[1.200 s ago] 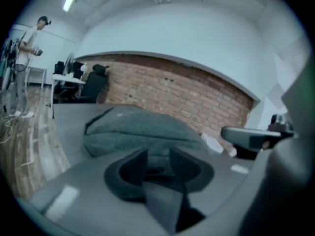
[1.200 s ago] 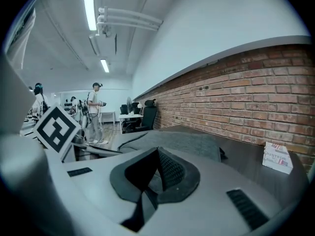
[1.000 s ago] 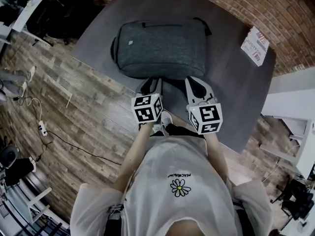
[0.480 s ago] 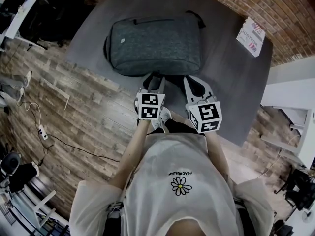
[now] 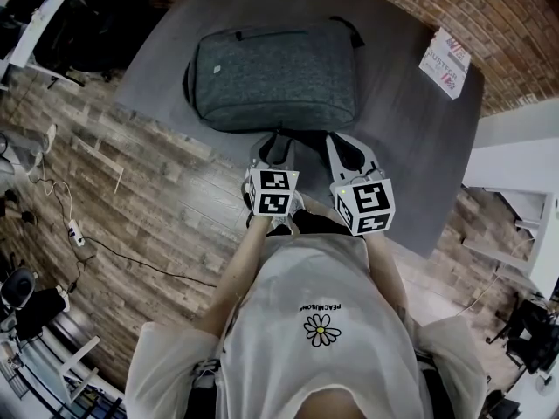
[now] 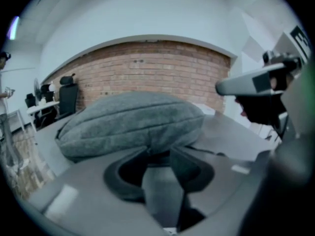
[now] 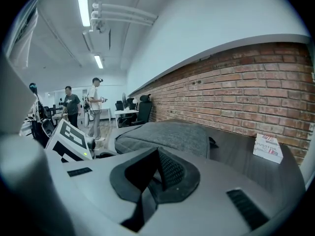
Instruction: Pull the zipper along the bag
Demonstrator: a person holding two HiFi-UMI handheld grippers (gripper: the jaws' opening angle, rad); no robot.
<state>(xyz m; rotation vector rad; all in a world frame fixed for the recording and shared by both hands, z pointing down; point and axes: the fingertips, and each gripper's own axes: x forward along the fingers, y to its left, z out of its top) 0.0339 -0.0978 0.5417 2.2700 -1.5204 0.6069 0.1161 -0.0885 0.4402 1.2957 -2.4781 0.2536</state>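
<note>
A grey fabric backpack [image 5: 275, 77] lies flat on the dark grey table [image 5: 393, 147]. My left gripper [image 5: 272, 147] points at the middle of its near edge. In the left gripper view the bag [image 6: 133, 122] fills the space just beyond the left gripper [image 6: 160, 154]. Its jaws have just been closing a little but still stand slightly apart, and I see nothing between them. My right gripper [image 5: 342, 147] hovers beside it, just short of the bag's near right corner. In its own view the right gripper [image 7: 158, 156] is shut on nothing, the bag [image 7: 167, 134] beyond it.
A small white printed box [image 5: 450, 64] stands at the table's far right by the brick wall [image 5: 489, 24]. Wooden floor with a cable [image 5: 79, 230] lies to the left. Two people [image 7: 96, 107] and office chairs are far off.
The left gripper has rolled and shifted slightly right, closer to the right gripper. The right gripper has kept still. The head camera has shifted, so the bag sits higher and further left.
</note>
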